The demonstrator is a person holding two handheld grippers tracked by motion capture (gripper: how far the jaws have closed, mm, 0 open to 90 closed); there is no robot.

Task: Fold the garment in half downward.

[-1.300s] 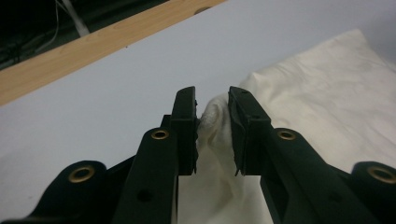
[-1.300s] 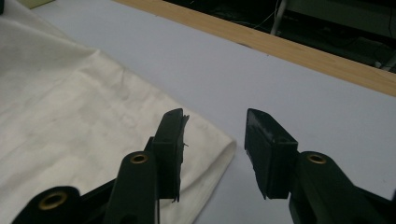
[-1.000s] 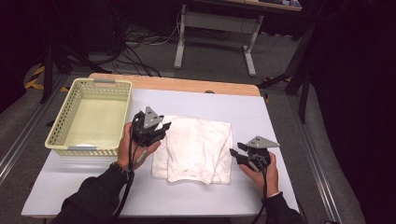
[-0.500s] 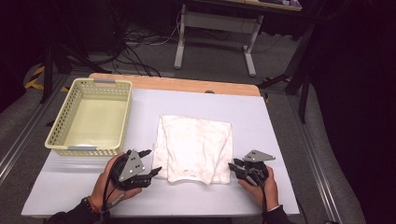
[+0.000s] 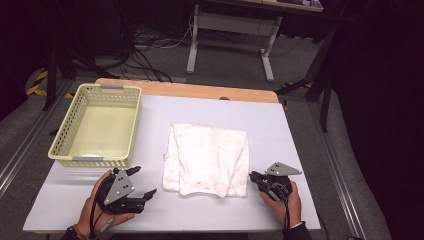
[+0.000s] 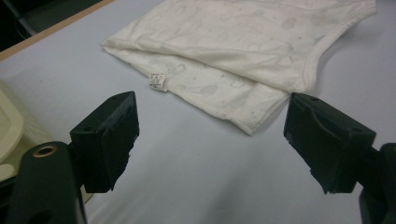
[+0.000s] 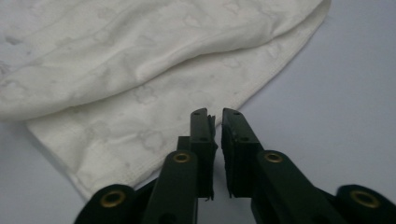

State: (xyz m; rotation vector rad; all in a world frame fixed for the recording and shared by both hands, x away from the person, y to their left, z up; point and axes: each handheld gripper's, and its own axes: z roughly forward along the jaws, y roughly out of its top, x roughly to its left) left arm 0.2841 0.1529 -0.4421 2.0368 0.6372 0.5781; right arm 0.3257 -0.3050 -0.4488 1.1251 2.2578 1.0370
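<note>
My left claw (image 5: pixel 144 181) sat near the left corner of the cloth (image 5: pixel 207 157); its jaws had just been opening and stood wide apart, with nothing between them; my right claw (image 5: pixel 254 177) was by the near right corner, clenched down to a thin slit, and I saw no cloth in it.

The cloth lay folded flat in the middle of the table (image 5: pixel 295 130), well apart from the basket (image 5: pixel 95 161) at the far left.

Things could go wrong, I thought; the cloth was in layers, so a grab at the corner might catch only the top layer, and the fold would fall open; if I came in too high, the jaws could shut on air; if too low, they could scrape the table and push the cloth into a bump; a pull from one claw alone could drag the whole cloth crooked; the small tag (image 6: pixel 158 81) on the left edge could snag a jaw.

There was room; bare table ran all along the near side and on the right; the near table edge was close behind both my hands, so I had little room to back up; the basket wall stood just far and left of my left claw, so a wide swing that way could bump it.
</note>
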